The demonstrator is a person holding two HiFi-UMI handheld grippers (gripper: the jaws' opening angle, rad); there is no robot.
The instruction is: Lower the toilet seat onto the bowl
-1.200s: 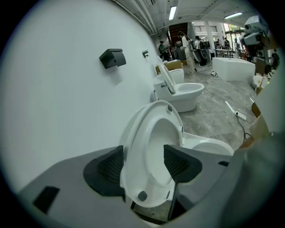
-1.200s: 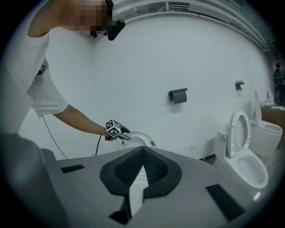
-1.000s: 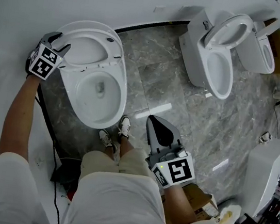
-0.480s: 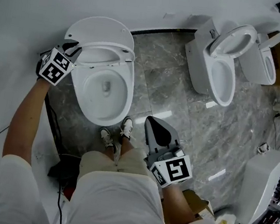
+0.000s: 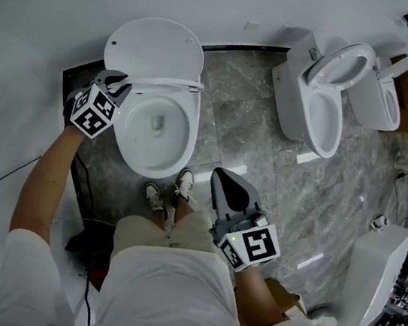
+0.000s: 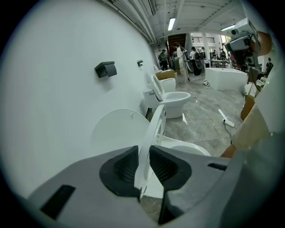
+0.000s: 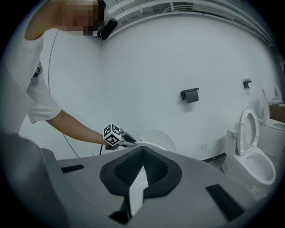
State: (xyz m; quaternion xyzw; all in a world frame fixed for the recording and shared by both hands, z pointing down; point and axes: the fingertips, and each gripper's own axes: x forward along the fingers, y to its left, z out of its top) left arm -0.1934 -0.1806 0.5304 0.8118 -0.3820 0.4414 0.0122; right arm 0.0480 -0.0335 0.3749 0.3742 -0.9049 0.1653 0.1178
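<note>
The left gripper [image 5: 120, 79], its jaws just closed, pinches the white oval plastic toilet seat [image 6: 154, 128] at its 9 o'clock rim. From overhead the half-raised seat shows edge-on, spanning 9 to 3 o'clock, with its opening hidden. The right gripper [image 5: 224, 178] has its jaws together, empty.

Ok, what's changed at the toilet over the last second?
The left gripper has just been closing its jaws and now clamps the toilet seat by its rim. The seat has swung off the lid, partway toward the bowl. The lid stays up, and the right gripper stays shut and empty.
</note>
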